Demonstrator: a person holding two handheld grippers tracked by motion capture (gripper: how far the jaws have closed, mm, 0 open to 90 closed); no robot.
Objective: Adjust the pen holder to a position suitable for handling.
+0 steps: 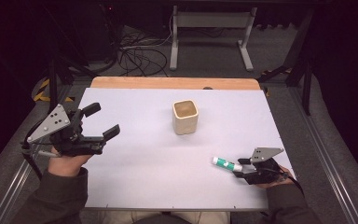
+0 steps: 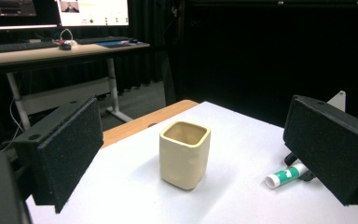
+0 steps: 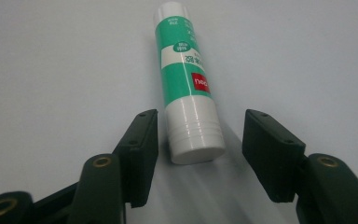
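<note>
My right gripper [image 3: 198, 140] brackets the cap end of the glue stick [image 3: 186, 79], pads not yet pressing; the stick lies flat on the table [image 1: 135, 186]. My left gripper [image 1: 100, 121] hovers released.

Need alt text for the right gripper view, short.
A green-and-white cylindrical glue stick lies on the pale grey table top, its white cap end between the two black jaws of the right gripper, which rise from the bottom of the picture. A gap shows on each side of the cap, so the jaws do not yet press on it.
</note>
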